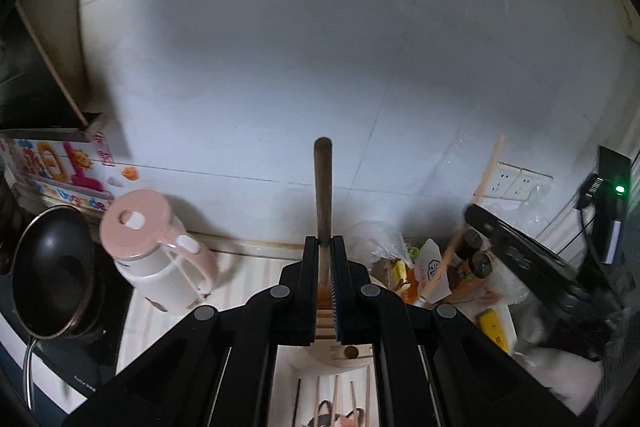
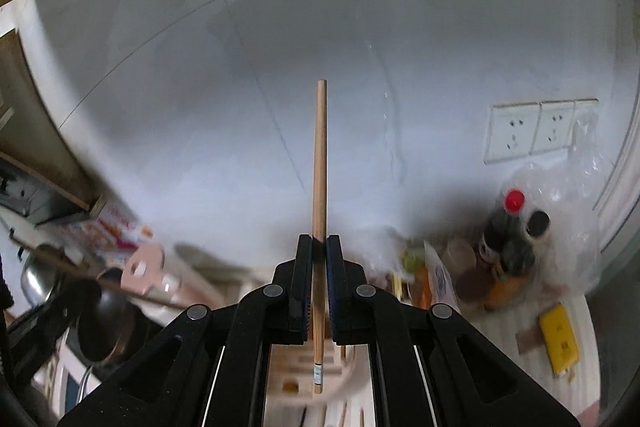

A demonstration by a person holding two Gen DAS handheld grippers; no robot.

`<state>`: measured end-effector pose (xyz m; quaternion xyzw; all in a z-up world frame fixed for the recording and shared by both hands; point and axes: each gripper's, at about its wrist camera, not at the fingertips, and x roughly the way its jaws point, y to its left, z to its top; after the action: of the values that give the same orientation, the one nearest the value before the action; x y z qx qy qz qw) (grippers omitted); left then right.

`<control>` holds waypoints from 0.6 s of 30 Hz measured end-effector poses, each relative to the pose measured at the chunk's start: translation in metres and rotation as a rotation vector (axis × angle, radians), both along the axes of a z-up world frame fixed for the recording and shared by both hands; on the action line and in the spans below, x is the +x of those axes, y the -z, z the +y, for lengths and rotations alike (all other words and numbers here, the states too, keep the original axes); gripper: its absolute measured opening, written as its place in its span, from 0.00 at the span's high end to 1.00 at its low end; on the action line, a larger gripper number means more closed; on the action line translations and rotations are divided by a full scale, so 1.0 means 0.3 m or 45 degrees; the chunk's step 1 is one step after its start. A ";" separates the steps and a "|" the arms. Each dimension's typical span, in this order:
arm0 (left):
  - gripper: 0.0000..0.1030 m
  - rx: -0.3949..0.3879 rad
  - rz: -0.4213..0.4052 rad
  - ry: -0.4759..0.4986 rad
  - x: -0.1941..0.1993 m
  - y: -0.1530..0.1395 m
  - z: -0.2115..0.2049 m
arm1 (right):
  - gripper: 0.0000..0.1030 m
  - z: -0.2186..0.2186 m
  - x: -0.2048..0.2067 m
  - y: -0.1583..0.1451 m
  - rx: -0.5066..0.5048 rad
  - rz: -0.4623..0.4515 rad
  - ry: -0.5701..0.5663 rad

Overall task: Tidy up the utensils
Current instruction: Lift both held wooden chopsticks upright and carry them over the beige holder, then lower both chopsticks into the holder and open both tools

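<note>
The tiled wall [image 1: 280, 67] fills most of both views, so there is open air ahead for swinging long utensils. Below, the bench [image 1: 256, 275] is crowded: a black pan [image 1: 48, 271] at nine o'clock, a pink kettle [image 1: 156, 247] beside it, bottles and bags [image 2: 508, 251] at three o'clock. The left tongs [image 1: 325, 267] are clamped tight on a dark wooden handle [image 1: 322, 187] standing upright; the right tongs [image 2: 319, 279] pinch a single chopstick [image 2: 319, 187] likewise, probably lifted clear of the wooden holder [image 2: 316, 367] at six o'clock.
</note>
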<state>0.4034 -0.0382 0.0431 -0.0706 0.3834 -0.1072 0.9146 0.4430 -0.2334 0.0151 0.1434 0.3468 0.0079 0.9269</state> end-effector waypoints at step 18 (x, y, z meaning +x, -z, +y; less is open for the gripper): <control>0.96 0.034 0.336 0.069 0.159 0.286 -0.090 | 0.93 0.074 0.185 0.291 -0.013 0.011 -0.029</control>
<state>0.4512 -0.0651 -0.0428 -0.0617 0.5035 -0.1165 0.8539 0.4984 -0.2113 -0.0722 0.1348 0.3526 0.0159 0.9259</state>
